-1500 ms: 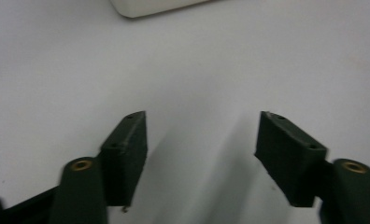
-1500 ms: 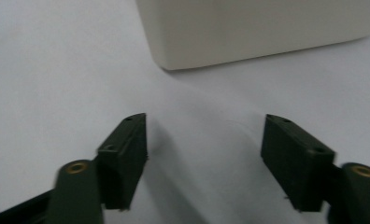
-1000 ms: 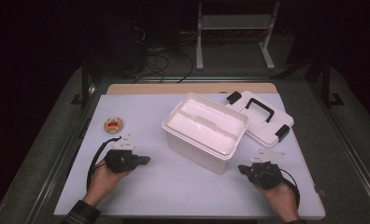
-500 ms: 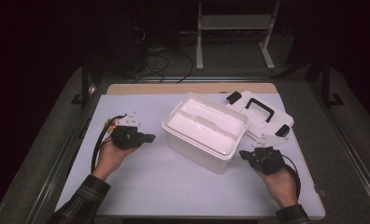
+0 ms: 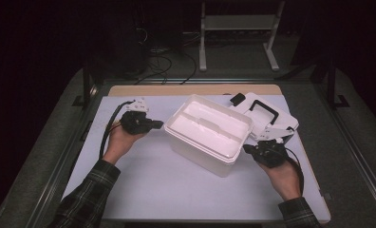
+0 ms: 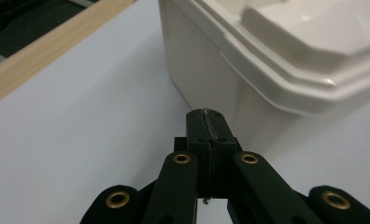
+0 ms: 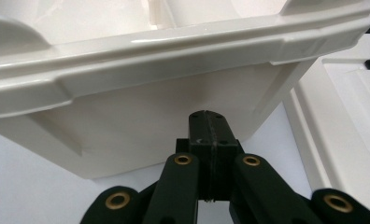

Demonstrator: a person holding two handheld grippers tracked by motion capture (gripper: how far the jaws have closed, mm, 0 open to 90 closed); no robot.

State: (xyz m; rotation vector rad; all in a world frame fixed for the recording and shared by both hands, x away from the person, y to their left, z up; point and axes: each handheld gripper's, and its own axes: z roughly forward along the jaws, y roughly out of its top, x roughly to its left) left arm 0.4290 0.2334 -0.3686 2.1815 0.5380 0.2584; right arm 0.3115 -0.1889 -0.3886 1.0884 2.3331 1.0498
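Left gripper (image 5: 158, 125) clenched, empty, just beside box (image 5: 210, 134) left wall; right gripper (image 5: 248, 149) clenched, empty, at box right end; lid (image 5: 267, 116) behind box on table (image 5: 143, 185)

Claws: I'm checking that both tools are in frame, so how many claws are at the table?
2. The left claw is shut at the left end of the white bin. The right claw is shut at the bin's right end, beside the lid.

We see a glossy, smooth white plastic box (image 5: 209, 134); beside it, our matt black gripper (image 6: 206, 122) over a matt white surface (image 5: 153, 185).
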